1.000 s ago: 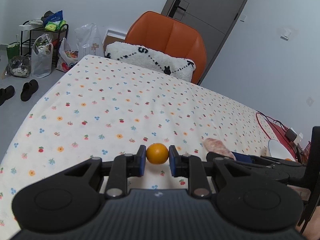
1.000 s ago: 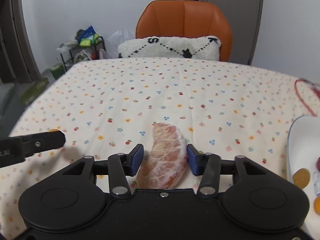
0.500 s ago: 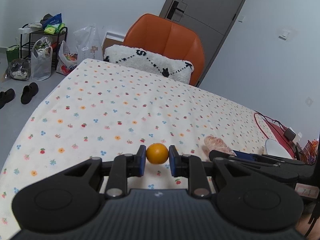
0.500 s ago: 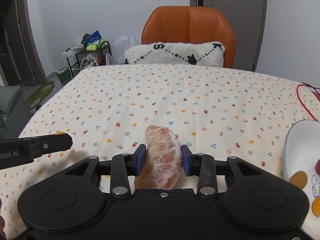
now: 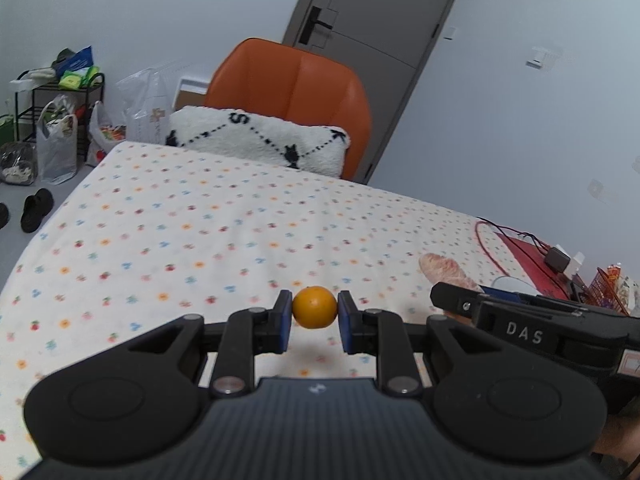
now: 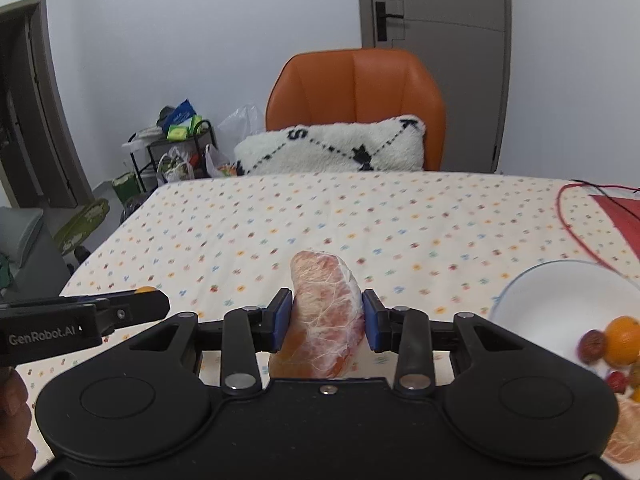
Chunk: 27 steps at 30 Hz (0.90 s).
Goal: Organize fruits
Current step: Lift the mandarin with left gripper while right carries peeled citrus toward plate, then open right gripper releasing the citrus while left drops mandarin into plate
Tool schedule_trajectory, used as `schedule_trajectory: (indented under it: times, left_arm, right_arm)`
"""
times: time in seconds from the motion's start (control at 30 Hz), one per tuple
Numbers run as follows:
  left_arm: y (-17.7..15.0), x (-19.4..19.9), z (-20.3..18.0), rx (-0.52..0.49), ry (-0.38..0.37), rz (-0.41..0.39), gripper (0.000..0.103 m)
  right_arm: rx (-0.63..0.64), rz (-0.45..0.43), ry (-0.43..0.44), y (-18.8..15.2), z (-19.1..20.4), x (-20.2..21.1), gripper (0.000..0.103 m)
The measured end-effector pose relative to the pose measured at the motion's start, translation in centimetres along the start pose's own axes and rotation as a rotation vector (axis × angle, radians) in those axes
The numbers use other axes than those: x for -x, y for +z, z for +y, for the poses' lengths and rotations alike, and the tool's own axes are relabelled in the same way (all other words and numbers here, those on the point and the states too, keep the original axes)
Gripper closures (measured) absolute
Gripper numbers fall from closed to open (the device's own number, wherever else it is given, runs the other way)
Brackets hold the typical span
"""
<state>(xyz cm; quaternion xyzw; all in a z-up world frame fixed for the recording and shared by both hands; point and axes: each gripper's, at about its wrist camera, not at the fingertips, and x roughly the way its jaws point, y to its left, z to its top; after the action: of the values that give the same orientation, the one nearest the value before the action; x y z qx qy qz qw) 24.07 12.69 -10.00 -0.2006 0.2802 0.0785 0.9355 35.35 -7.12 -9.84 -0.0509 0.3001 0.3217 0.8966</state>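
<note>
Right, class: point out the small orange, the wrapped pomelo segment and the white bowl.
small orange [image 5: 314,306], left wrist view, middle of its rind.
wrapped pomelo segment [image 6: 326,304], right wrist view, middle of its wrapped flesh.
white bowl [image 6: 552,304], right wrist view, bare inner wall.

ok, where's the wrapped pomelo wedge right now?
Right wrist view, centre: the wrapped pomelo wedge is pinched in the right tongs, above the floral tablecloth, left of the white bowl.

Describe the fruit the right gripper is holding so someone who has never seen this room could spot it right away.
Start at the bed with the flower-dotted sheet, then come to the near edge where the right gripper sits. Clamped between its blue pads is a pomelo segment, long, pinkish-orange and webbed with white pith. The round orange and other small fruit by the white bowl are smooth; this one is elongated and peeled.
</note>
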Motion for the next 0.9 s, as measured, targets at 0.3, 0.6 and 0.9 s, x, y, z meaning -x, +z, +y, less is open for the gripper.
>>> schedule_trajectory:
  times: [0.3,0.6,0.9]
  left_arm:
    - [0.2,-1.1,-4.2,-0.049,-0.057,0.0,0.081]
    - [-0.3,-2.2,-7.9,-0.096,-0.098,0.017,0.081]
    - [-1.1,-3.3,-11.2,-0.136,-0.136,0.039,0.081]
  right_arm:
    - [-0.047,-0.049,-0.051,0.5,-4.3,2.7,0.067]
    - [-0.112,-0.064,-0.112,-0.3,-8.9,4.4,0.067]
    - [-0.174,-0.055,-0.143,-1.8,-12.6,5.3,0.067]
